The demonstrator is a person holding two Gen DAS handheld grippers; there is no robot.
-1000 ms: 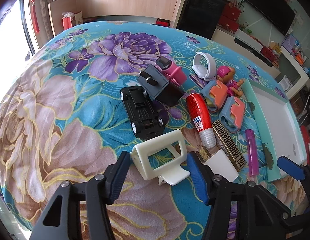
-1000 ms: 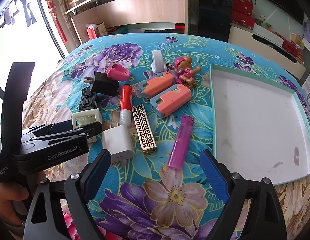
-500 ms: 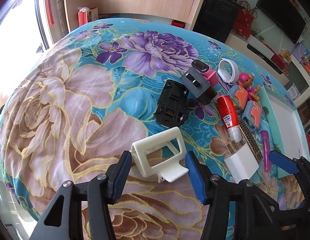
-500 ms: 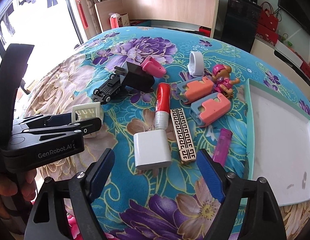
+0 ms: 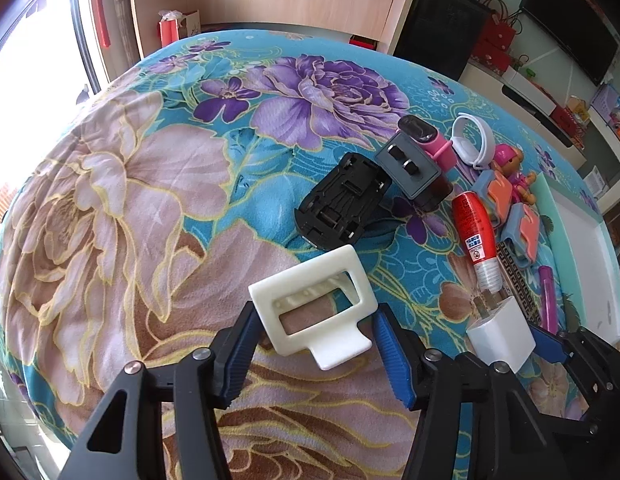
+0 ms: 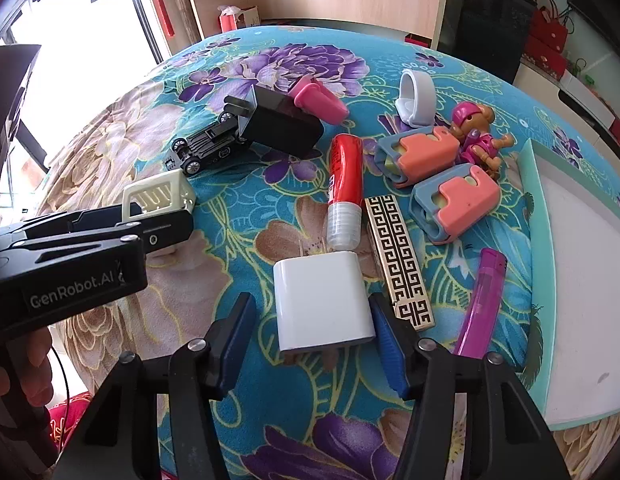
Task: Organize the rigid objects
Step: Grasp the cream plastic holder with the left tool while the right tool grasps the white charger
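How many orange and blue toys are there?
2. One orange-and-blue toy lies beside the doll; the other lies just nearer the tray. None seems hidden.

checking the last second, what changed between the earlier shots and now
The right gripper came down around the white charger, jaws closing, left pad not yet touching. The left gripper still clamps the cream frame. The other items and tray stayed put.

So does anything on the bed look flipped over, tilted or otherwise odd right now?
Yes. The black toy car lies upside down, wheels and underside facing up, beside the black plug adapter, which is tipped with its prongs in the air. The remaining items lie jumbled on the floral blanket, and none is in the white tray yet.
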